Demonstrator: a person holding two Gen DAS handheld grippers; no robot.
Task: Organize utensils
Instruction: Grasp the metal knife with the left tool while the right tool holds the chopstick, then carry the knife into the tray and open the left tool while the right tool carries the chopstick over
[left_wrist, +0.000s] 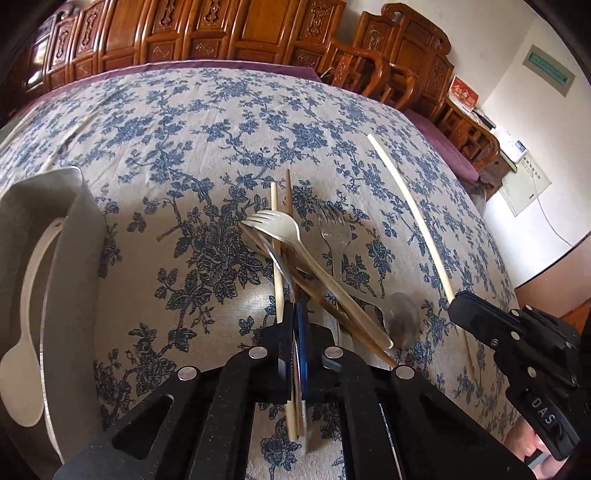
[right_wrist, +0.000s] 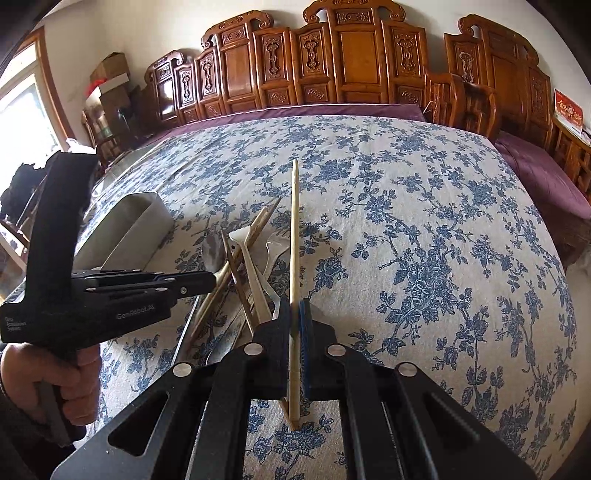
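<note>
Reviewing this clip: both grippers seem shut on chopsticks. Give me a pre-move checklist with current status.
1. Right gripper shut on pale chopstick: ok.
2. Left gripper shut on one utensil only: cannot tell; several sticks run between its pads.
3. Pile free of the left grasp: not ok, fork lies across the sticks.
4. Container within view, open: ok.
5. White spoon already inside it: ok.

Both grippers are chunky matte black plastic with silver screws and blue finger pads (right_wrist: 305, 332), white "GenRobot.AI" lettering on the left gripper (right_wrist: 207, 282), bare-skinned hand (right_wrist: 74, 376) underneath.
</note>
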